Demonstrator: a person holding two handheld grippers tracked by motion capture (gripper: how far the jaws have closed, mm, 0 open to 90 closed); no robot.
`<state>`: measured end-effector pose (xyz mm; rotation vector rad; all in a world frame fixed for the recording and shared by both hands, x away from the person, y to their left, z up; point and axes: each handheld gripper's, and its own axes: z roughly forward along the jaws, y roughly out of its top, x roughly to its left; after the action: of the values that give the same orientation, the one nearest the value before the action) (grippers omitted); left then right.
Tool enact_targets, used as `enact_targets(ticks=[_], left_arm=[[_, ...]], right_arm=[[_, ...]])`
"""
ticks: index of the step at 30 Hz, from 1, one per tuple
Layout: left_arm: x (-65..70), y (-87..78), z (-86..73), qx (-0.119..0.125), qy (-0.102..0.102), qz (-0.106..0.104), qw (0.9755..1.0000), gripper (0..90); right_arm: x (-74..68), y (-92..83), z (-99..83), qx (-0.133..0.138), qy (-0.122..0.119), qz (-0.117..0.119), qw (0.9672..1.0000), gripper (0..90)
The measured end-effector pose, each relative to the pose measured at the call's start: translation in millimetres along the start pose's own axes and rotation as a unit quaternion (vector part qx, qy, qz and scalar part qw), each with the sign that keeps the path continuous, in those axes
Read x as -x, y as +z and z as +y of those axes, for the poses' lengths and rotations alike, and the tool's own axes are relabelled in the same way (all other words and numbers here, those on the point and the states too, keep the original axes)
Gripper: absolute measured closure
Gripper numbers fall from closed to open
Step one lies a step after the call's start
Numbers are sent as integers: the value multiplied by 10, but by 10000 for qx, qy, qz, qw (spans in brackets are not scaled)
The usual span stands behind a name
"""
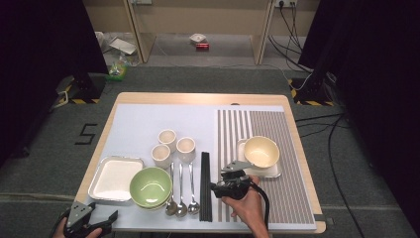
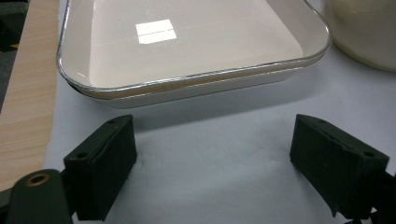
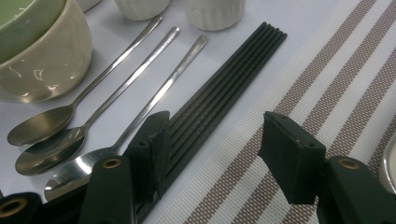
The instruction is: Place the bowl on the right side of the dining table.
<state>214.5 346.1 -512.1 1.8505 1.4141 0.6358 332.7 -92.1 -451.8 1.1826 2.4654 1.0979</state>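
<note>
My right gripper [image 1: 216,188] [image 3: 217,135] hovers low near the table's front, its jaws open with nothing between them. In the right gripper view one jaw stands over a bundle of black chopsticks [image 1: 205,186] [image 3: 233,79] and the other over the striped placemat [image 1: 289,173] [image 3: 327,84]. Three metal spoons [image 1: 181,191] [image 3: 140,70] lie left of the chopsticks. My left gripper [image 1: 103,210] [image 2: 212,140] rests at the front left corner, open and empty. It faces the white metal-rimmed tray [image 1: 115,178] [image 2: 187,79] just ahead.
A green-lined bowl [image 1: 151,186] [image 3: 28,42] stacked on another stands between tray and spoons. Three white cups [image 1: 167,137] cluster behind them. A cream bowl [image 1: 261,151] sits on a small tray [image 1: 273,172] on the placemat, just beyond my right hand.
</note>
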Motion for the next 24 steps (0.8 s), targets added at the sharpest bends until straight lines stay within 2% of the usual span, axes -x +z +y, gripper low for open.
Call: enact_targets(ticks=[9, 17, 24], left_arm=[[0, 0, 0, 1, -2, 1, 10000, 134], [2, 2, 0, 12, -16, 7, 10000, 134], [1, 2, 2, 4, -17, 7, 10000, 134]], right_arm=[[-104, 93, 46, -55, -61, 81, 9999, 432], [-193, 187, 80, -123, -206, 184, 9995, 434], [-240, 246, 106, -133, -215, 255, 9994, 437]])
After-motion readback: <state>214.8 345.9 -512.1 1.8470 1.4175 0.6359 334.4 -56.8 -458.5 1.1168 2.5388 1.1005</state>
